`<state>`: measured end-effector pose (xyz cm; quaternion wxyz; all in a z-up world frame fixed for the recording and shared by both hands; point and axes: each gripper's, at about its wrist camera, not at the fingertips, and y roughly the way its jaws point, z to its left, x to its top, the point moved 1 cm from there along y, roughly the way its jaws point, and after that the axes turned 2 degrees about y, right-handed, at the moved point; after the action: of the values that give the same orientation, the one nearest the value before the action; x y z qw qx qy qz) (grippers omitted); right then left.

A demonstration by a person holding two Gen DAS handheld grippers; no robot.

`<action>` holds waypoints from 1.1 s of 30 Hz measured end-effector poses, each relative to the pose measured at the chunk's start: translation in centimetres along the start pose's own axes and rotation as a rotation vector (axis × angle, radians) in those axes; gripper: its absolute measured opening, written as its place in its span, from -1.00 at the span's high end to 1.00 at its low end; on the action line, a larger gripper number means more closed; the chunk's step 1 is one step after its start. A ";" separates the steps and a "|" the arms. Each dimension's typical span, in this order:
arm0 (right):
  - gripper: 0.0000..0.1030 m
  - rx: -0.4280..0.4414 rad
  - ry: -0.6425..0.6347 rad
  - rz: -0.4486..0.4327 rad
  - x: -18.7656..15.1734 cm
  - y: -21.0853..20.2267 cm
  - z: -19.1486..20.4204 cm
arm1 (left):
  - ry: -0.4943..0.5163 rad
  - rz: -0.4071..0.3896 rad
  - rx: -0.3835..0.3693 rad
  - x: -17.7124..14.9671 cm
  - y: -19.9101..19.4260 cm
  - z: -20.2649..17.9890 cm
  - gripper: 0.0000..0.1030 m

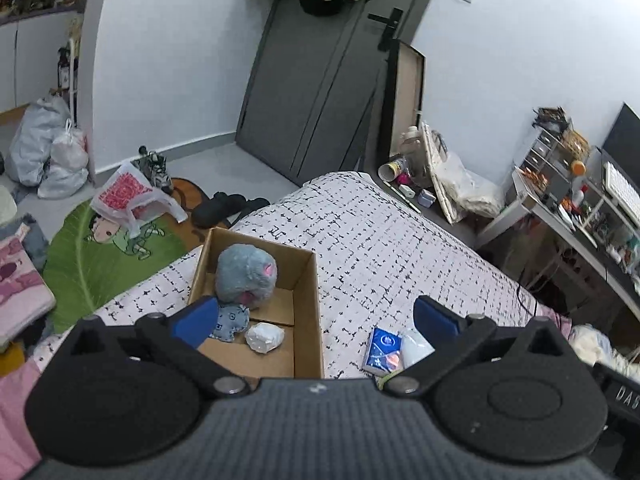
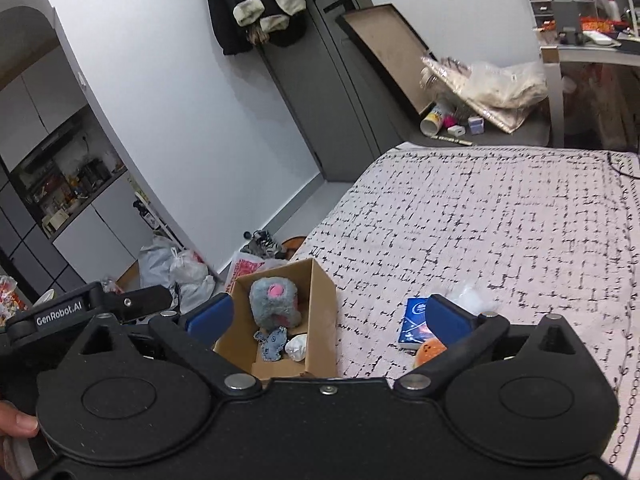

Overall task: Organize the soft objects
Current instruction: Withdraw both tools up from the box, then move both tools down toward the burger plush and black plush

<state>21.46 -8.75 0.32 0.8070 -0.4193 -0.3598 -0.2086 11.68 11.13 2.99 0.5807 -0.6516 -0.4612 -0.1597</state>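
Observation:
An open cardboard box (image 1: 316, 304) (image 2: 322, 308) sits on the patterned bed. Inside lie a grey-blue plush (image 1: 246, 274) (image 2: 274, 304), a small blue fabric star (image 1: 230, 322) (image 2: 272, 342) and a white crumpled soft lump (image 1: 264, 338) (image 2: 297, 347). On the bed right of the box lie a blue tissue pack (image 1: 382, 350) (image 2: 414, 326), a white fluffy wad (image 1: 416, 346) (image 2: 468, 296) and an orange soft ball (image 2: 430, 350). My left gripper (image 1: 316, 320) is open and empty above the box's near edge. My right gripper (image 2: 328, 316) is open and empty above box and tissue pack.
The bed cover (image 1: 380, 248) (image 2: 500, 220) spreads to the right. On the floor are a green rug (image 1: 92, 264), plastic bags (image 1: 128, 196), slippers (image 1: 224, 206) and a cluttered desk (image 1: 580, 208). A grey door (image 1: 320, 80) stands behind. The left gripper's body (image 2: 80, 308) shows at left.

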 end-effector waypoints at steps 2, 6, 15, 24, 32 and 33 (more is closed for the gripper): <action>-1.00 -0.002 -0.008 -0.003 -0.1 -0.6 -0.1 | 0.019 -0.003 0.003 -0.2 -0.5 -0.5 -1.00; -1.00 -0.014 -0.042 -0.016 0.0 -2.1 -0.3 | 0.066 -0.003 0.008 -0.7 -1.4 -1.8 -1.00; -1.00 -0.010 -0.070 -0.029 -0.1 -4.8 -1.7 | 0.109 0.019 0.008 -2.3 -2.6 -4.8 -1.00; -1.00 -0.031 -0.061 -0.012 0.6 -6.3 -3.9 | 0.137 0.022 -0.008 -3.6 -3.2 -8.0 -1.00; -1.00 -0.049 -0.106 0.003 1.1 -6.7 -5.5 | 0.113 0.020 -0.009 -4.4 -2.4 -9.6 -1.00; -1.00 -0.051 -0.107 0.008 1.3 -6.7 -5.6 | 0.108 0.018 -0.009 -4.4 -2.2 -9.8 -1.00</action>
<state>20.36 -17.15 2.65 0.7765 -0.4517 -0.3952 -0.1919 10.79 0.24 3.72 0.6034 -0.6487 -0.4225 -0.1912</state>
